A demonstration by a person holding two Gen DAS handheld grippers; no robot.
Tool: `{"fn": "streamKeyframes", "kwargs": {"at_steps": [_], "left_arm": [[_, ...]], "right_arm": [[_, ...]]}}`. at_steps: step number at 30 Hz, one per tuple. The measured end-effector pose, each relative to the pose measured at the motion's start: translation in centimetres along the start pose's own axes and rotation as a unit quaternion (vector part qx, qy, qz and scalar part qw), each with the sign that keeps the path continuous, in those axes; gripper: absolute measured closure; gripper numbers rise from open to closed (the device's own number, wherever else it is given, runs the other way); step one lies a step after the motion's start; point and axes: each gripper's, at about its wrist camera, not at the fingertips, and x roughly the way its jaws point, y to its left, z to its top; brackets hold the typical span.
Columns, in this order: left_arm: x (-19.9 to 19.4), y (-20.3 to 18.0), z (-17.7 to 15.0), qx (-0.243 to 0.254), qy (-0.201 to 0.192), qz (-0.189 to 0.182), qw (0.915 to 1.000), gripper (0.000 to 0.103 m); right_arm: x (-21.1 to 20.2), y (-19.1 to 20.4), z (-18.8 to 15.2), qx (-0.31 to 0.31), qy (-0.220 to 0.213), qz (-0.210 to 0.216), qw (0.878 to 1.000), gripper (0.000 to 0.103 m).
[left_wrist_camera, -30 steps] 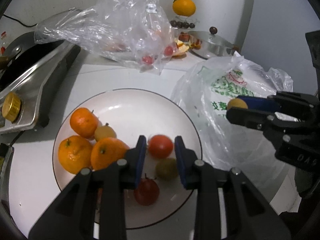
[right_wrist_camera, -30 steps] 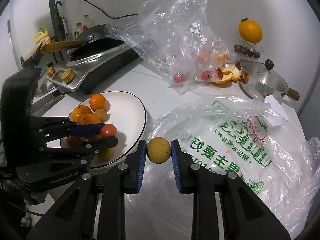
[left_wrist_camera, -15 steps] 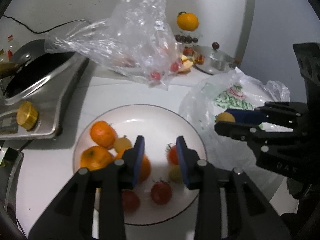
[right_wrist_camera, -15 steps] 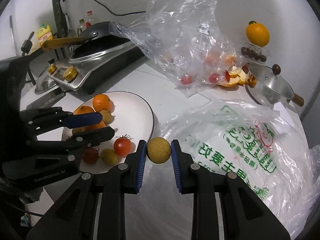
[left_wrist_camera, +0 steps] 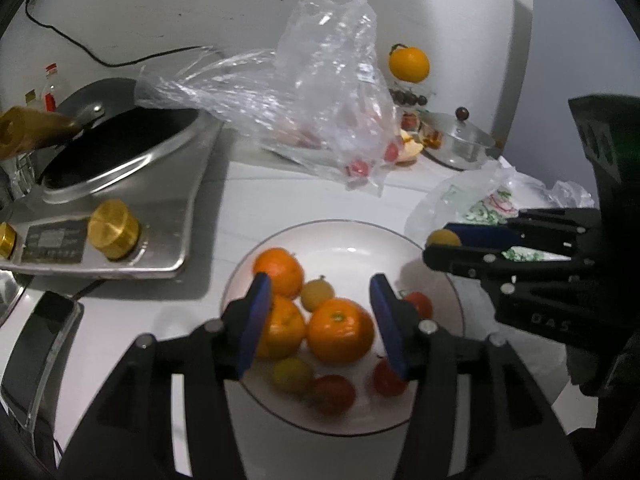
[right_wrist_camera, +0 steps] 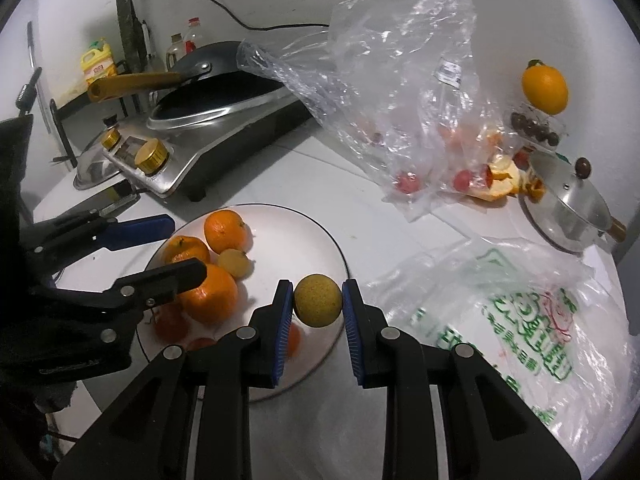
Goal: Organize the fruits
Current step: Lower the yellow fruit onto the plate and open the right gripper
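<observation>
A white plate [left_wrist_camera: 352,236] [right_wrist_camera: 296,224] holds three oranges [left_wrist_camera: 340,334], small yellow fruits [left_wrist_camera: 317,297] and red tomatoes [left_wrist_camera: 334,394]. My left gripper [left_wrist_camera: 320,320] is open and empty, held above the oranges on the plate. My right gripper [right_wrist_camera: 318,312] is shut on a small round yellow fruit [right_wrist_camera: 318,300] and holds it above the plate's right edge. The right gripper and its fruit [left_wrist_camera: 442,237] also show in the left wrist view.
A silver stove with a black wok [left_wrist_camera: 116,152] stands at the left. A clear bag with tomatoes [right_wrist_camera: 400,92] lies behind the plate. A white printed bag [right_wrist_camera: 520,320] lies to the right. A lidded steel pot [right_wrist_camera: 568,204] and an orange [right_wrist_camera: 545,86] stand at the back right.
My left gripper has let go of a red tomato onto the plate, opened wider and drawn back. My right gripper has carried the yellow fruit left, over the plate's edge.
</observation>
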Motion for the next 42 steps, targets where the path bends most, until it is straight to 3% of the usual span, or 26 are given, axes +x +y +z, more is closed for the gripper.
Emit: {"fn": "streamKeyframes", "kwargs": {"at_steps": [26, 42], "left_arm": [[1.2, 3.5, 0.2, -0.016, 0.002, 0.028, 0.9995, 0.05], [1.2, 3.4, -0.2, -0.017, 0.005, 0.029, 0.9994, 0.05]], "right_arm": [[6.1, 1.0, 0.9, -0.003, 0.04, 0.025, 0.999, 0.076], [6.8, 1.3, 0.8, -0.002, 0.044, 0.025, 0.999, 0.076]]}}
